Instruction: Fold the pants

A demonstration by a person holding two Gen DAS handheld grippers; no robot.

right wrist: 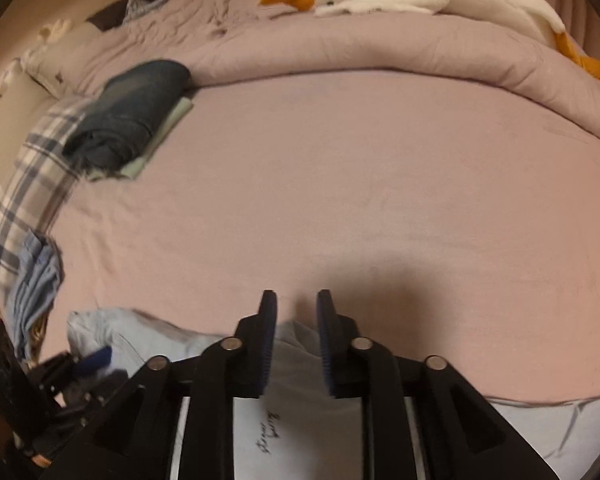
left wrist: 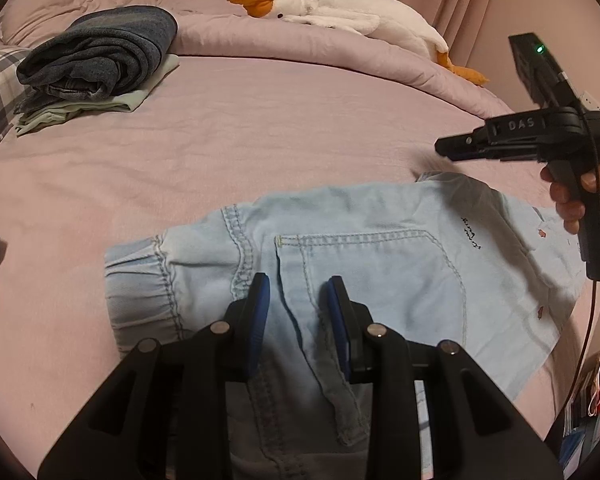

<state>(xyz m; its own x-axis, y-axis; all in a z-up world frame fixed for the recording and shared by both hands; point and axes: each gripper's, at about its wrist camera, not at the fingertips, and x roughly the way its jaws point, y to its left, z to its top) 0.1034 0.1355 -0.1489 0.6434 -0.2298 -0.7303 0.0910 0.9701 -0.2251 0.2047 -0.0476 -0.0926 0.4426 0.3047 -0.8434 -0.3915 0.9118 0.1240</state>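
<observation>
At the bottom centre of the left wrist view, the left hand-held gripper hovers over the light blue denim pants, its blue-padded fingers apart with nothing between them. The pants lie folded on the pink bed sheet in the lower middle of the frame, elastic waistband to the left, back pocket facing up. At right centre, the right hand-held gripper hangs above the pants' far edge; in its own view its fingers stand apart. Farther back, at upper left, sits a stack of folded dark jeans. A plush goose lies along the top.
</observation>
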